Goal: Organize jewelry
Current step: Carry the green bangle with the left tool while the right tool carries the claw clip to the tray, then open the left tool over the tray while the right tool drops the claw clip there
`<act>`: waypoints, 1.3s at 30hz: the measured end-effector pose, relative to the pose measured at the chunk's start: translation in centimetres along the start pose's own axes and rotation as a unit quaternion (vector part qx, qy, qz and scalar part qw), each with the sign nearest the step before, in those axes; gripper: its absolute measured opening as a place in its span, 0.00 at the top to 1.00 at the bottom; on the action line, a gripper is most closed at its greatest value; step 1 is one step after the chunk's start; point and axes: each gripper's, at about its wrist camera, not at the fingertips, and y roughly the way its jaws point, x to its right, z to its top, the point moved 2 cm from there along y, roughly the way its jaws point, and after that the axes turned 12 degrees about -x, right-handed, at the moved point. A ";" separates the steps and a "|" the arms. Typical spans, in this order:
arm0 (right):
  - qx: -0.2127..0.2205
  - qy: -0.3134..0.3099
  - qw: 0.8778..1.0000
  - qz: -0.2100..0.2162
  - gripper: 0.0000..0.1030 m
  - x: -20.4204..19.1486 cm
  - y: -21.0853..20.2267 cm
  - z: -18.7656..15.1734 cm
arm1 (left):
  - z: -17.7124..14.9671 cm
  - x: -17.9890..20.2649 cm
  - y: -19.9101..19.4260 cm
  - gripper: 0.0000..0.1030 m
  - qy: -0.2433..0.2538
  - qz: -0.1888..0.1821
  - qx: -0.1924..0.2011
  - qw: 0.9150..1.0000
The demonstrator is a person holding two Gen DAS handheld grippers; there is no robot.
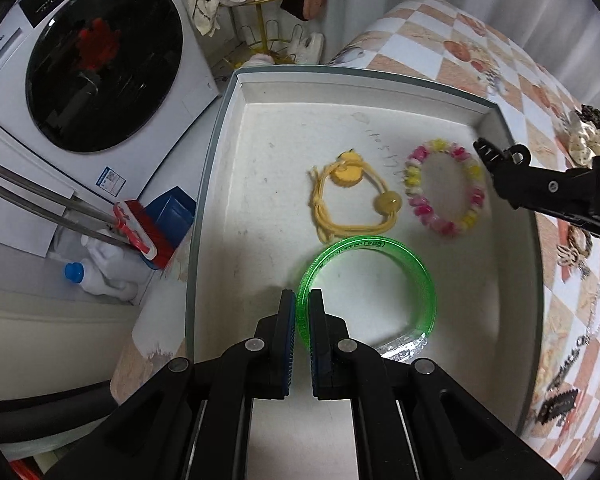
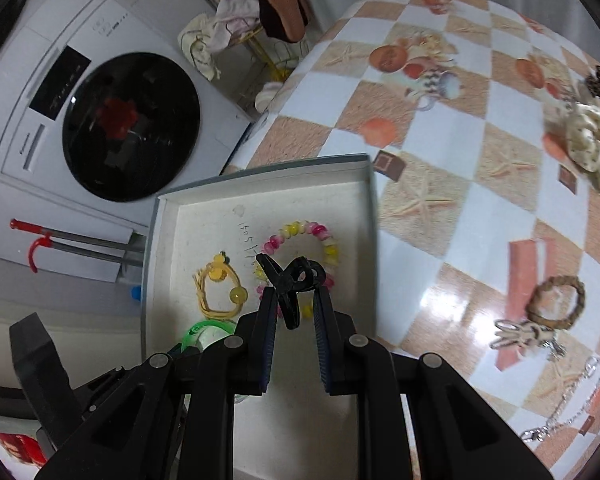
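Both grippers loaded over the white box

Left view: left gripper point(image 1: 299, 312) pinches the green bangle point(image 1: 367, 284) at lower centre inside the box point(image 1: 220, 152); lower flat, then release. Right view: right gripper point(image 2: 296, 300) clamps a black hair claw point(image 2: 290, 280) above the beaded bracelet point(image 2: 300, 232); drop beside it.

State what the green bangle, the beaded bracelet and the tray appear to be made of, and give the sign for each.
Green bangle: probably translucent plastic, since light passes through it and lettering is moulded on its rim.
Beaded bracelet: glossy pink, yellow and white beads, either plastic or glass.
Tray: likely matte white cardboard with thin folded walls.
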 end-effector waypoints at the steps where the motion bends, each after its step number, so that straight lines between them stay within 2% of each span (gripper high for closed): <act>1: -0.002 -0.001 1.000 -0.002 0.81 -0.1 0.3 0.2 | 0.3 0.0 0.2 0.89 -0.002 0.000 0.000 1.000; 12: -0.014 0.001 0.999 -0.033 0.81 -0.2 2.7 2.2 | 3.3 -0.3 0.4 0.89 -0.004 0.016 0.024 1.000; 24: -0.022 0.010 0.999 -0.033 0.80 0.1 3.3 2.3 | 3.1 -0.1 0.1 0.89 0.010 0.019 0.019 1.000; 26: -0.022 0.013 0.999 -0.026 0.74 0.1 3.3 2.3 | 3.0 -0.1 0.0 0.89 0.010 0.019 0.017 1.000; 28: -0.016 0.015 1.000 -0.016 0.52 0.2 2.9 2.3 | 3.0 -0.1 0.0 0.89 0.009 0.020 0.017 1.000; 29: -0.010 0.016 1.000 -0.011 0.48 0.2 2.4 2.2 | 3.0 -0.1 -0.1 0.89 0.010 0.022 0.018 1.000; 39: 0.038 0.038 0.998 0.037 0.45 0.6 -2.3 0.7 | 2.8 0.3 -0.9 0.89 0.017 0.024 0.026 0.999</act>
